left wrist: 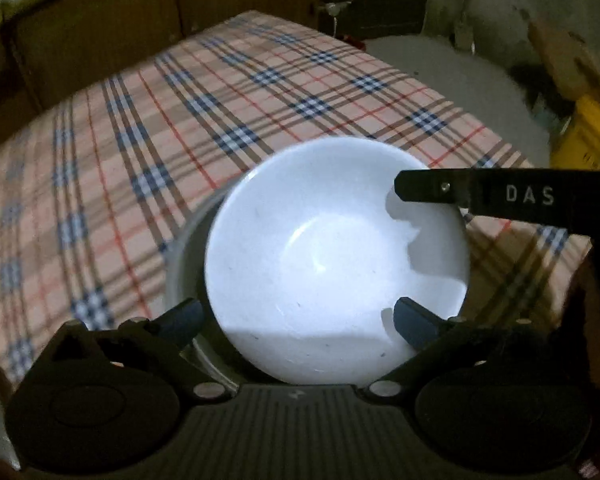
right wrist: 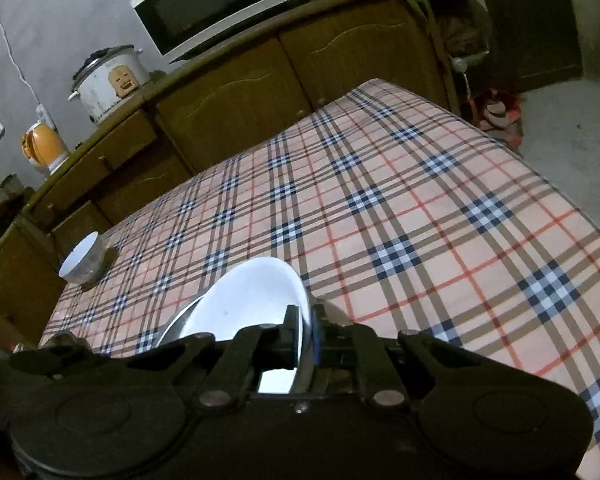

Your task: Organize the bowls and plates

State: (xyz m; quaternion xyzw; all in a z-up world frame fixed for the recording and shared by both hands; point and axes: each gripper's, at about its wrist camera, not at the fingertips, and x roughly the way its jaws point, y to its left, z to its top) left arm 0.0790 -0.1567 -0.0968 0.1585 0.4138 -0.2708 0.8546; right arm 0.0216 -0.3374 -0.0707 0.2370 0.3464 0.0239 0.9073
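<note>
Plaid tablecloth (right wrist: 420, 208): right gripper (right wrist: 306, 332) clamps white bowl (right wrist: 256, 300) rim.

Surface (right wrist: 380, 200) covered edge to edge by a plaid cloth (left wrist: 148, 128): pink ground, brown and red lines, navy-and-white checks. Cloth lies flat and hangs over the edges.

Near edge: white bowl (left wrist: 332, 256) sitting inside a grey metal dish (left wrist: 184, 264), dish rim showing at the bowl's left side. Whether the dish rests fully on the cloth cannot be told.

Far left corner in the right wrist view: small white cup-like bowl (right wrist: 82, 258), upright, well apart from the stack.
</note>
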